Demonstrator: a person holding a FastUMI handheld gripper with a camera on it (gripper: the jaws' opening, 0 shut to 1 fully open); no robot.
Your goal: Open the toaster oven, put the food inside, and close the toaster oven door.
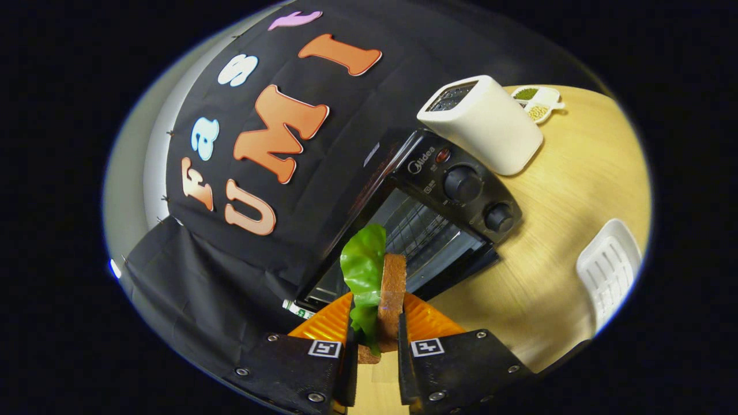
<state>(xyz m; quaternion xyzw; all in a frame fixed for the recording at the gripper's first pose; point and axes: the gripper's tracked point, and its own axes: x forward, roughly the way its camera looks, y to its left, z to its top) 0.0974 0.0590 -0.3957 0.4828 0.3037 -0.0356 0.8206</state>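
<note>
Gripper view: the tool point(376, 337) is clamped on a sandwich point(380, 288), a brown bread slice with a crinkled green lettuce leaf, both fingers pressing its sides. Just beyond it the black toaster oven point(438, 202) stands on the pale wooden worktop point(565, 190), door down, wire rack showing. A smooth white toaster point(484, 124) sits beside it, near a slotted white tray point(611, 271).

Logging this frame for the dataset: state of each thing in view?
Gripper: shut on sandwich.
Sandwich: bread and lettuce, held on edge between the fingers, off the table.
Oven: door open, rack bare, just beyond the sandwich.
Toaster: upright on the table beside the oven, slots look empty.
Dish: two compartments, both filled with grains.
Rack tray: white, slatted, holds nothing.
</note>
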